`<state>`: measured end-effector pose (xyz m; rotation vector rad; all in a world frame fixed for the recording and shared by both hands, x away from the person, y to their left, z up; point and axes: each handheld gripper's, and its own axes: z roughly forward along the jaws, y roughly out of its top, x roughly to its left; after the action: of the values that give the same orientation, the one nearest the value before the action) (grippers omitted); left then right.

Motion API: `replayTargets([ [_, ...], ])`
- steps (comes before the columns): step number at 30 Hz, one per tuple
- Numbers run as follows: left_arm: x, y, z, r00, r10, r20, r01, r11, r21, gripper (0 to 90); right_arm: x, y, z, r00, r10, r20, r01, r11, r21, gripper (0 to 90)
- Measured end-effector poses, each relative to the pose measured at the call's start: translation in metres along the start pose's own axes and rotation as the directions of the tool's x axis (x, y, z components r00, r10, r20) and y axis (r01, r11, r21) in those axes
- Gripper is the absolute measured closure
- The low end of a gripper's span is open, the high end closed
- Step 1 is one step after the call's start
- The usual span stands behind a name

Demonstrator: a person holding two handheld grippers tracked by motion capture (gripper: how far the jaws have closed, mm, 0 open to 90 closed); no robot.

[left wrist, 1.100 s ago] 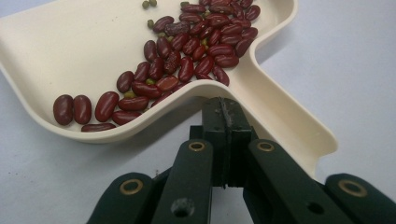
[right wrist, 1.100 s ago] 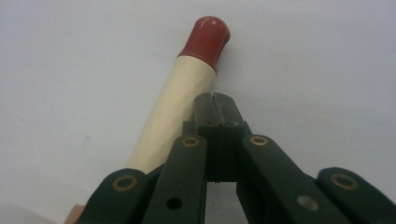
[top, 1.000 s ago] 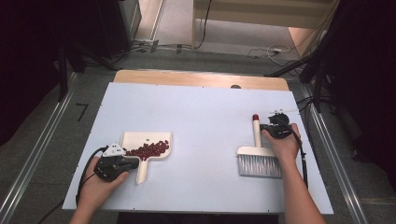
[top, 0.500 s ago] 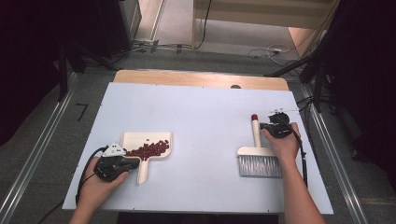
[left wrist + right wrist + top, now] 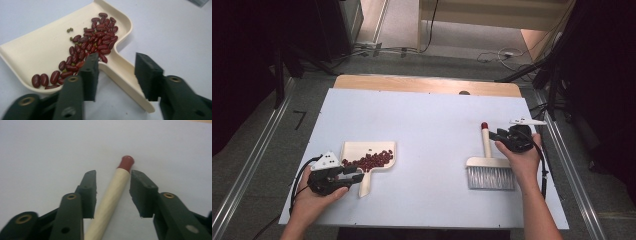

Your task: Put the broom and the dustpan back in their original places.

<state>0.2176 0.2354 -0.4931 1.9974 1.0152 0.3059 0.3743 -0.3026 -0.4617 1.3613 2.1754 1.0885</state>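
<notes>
Worktop (image 5: 427,120): white sheet over wood board, grey floor, cables beyond. Dustpan (image 5: 362,152) with beans (image 5: 369,161) front left; brush (image 5: 488,167) right. Both grippers' fingers just released, straddling handles untouched.

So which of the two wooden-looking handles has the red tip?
The brush handle between the right tongs ends in a red cap; the dustpan handle by the left tongs is plain cream.

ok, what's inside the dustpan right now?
The dustpan holds a heap of dark red beans along its back wall, with a few small green beans among them. Whatever lies under the heap is covered.
</notes>
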Motion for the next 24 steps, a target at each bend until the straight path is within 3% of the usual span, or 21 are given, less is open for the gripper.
replayTargets([
  [2,-0.001,0.001,0.0,1.0,0.002,0.003,-0.002,0.9999,-0.01,42.0,0.004,-0.001,-0.007,0.9996,-0.02,-0.021,0.019,1.0,-0.018,45.3],
  [5,-0.003,0.001,0.0,0.9999,0.01,0.013,-0.01,0.9996,-0.025,37.4,0.008,-0.004,-0.015,0.9989,-0.041,-0.025,0.04,0.998,-0.04,43.5],
  [8,-0.003,0.002,0.0,0.9996,0.01,0.028,-0.009,0.9989,-0.047,27.5,0.01,-0.008,-0.023,0.9984,-0.034,-0.044,0.032,0.997,-0.066,39.9],
  [15,0.0,0.001,-0.005,0.9998,-0.017,0.006,0.018,0.9946,-0.102,14.6,0.017,-0.019,-0.037,0.9945,-0.054,-0.089,0.045,0.994,-0.103,23.0],
  [18,0.001,0.0,-0.006,0.9998,-0.02,0.004,0.02,0.9941,-0.107,3.8,0.02,-0.024,-0.042,0.9933,-0.059,-0.099,0.047,0.991,-0.126,18.6],
  [24,0.003,-0.001,-0.009,0.9993,-0.036,-0.001,0.036,0.9892,-0.142,0.0,0.025,-0.037,-0.051,0.991,-0.07,-0.114,0.052,0.986,-0.159,8.9],
])
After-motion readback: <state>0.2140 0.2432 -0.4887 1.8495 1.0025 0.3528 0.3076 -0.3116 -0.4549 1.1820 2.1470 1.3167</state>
